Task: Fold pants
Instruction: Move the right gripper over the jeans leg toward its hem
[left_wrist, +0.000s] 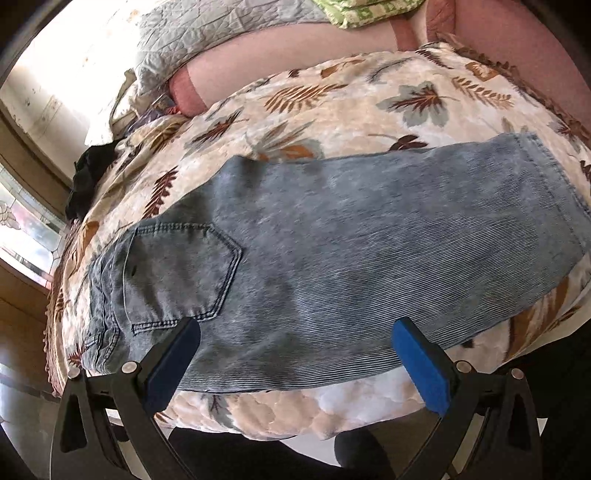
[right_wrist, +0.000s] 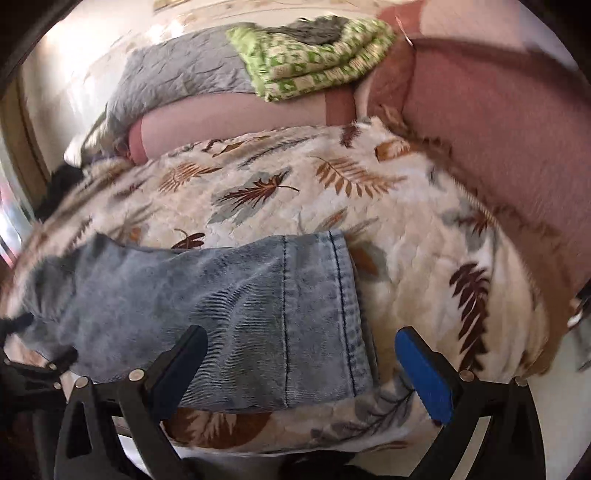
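Pants (left_wrist: 332, 240) made of light blue denim lie flat on one leafy blanket (left_wrist: 351, 107), folded in half so one leg covers the other. One back pocket (left_wrist: 181, 273) shows near the waist, by the left gripper (left_wrist: 295, 332). Its two blue pads are spread wide and hold nothing. The right gripper (right_wrist: 301, 343) is spread wide too, hanging over the leg hem (right_wrist: 343, 314). One green folded quilt (right_wrist: 314, 51) sits far behind. No boxes or baskets show.
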